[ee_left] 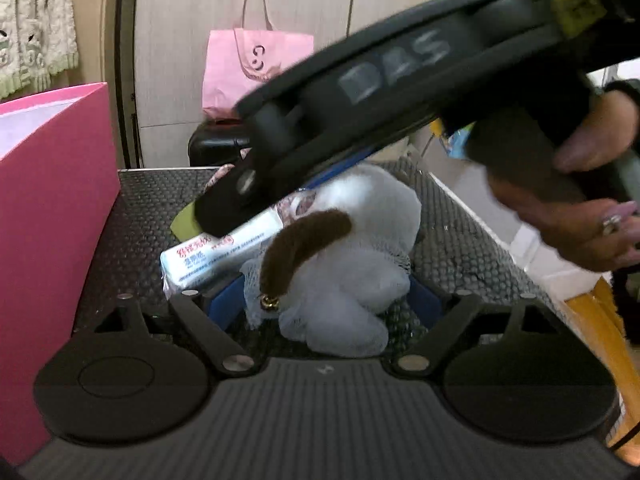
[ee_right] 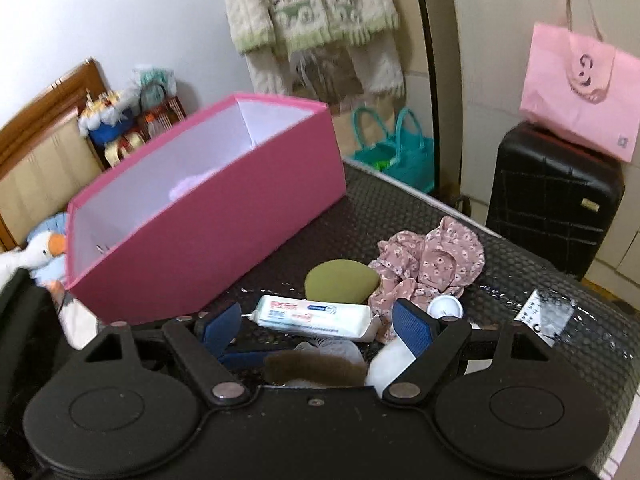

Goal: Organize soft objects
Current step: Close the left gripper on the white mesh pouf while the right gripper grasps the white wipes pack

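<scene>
Between the spread fingers of the left gripper (ee_left: 320, 300) sits the white mesh puff (ee_left: 352, 248), light and squashy, best pinched mid-bunch, while the right gripper (ee_right: 316, 328) hovers spread above the wipes pack (ee_right: 314, 317).

Black gripper (ee_right: 316, 332) (blue pads (ee_right: 412, 330))

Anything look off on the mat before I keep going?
A clear plastic wrapper with glistening specks around it lies at the mat's right edge; whether that is liquid is unclear. The soft items sit bunched together, and the pink box looks nearly empty.
</scene>
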Demonstrator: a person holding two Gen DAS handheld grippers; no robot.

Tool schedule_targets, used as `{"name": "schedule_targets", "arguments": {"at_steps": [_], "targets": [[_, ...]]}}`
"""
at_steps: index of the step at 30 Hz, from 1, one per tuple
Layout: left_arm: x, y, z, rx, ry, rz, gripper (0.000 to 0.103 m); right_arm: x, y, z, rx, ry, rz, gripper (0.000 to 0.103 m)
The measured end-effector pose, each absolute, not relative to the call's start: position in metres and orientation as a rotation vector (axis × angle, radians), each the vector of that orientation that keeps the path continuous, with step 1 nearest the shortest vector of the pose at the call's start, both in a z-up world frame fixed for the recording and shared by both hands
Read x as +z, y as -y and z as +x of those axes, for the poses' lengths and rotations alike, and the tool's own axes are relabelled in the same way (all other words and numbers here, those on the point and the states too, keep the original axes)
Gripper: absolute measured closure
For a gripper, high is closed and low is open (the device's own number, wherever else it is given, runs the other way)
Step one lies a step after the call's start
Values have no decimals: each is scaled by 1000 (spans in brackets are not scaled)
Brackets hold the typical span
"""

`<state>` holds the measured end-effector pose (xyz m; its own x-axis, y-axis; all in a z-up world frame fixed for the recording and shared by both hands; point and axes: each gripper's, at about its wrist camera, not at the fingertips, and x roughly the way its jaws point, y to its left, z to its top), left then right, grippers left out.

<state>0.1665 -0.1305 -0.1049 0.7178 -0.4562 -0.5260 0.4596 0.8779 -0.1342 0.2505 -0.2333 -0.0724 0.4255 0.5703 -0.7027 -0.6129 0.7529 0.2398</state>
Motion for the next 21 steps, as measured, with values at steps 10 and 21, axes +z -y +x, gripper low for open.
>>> {"name": "schedule_targets", "arguments": {"at_steps": [10, 21], "targets": [[-109, 149, 170, -420, -607, 50, 56, -95, 197, 274, 716, -975, -153, 16], [-103, 126, 157, -456, -618, -28, 65, -85, 208, 256, 673, -960, -134, 55]]}}
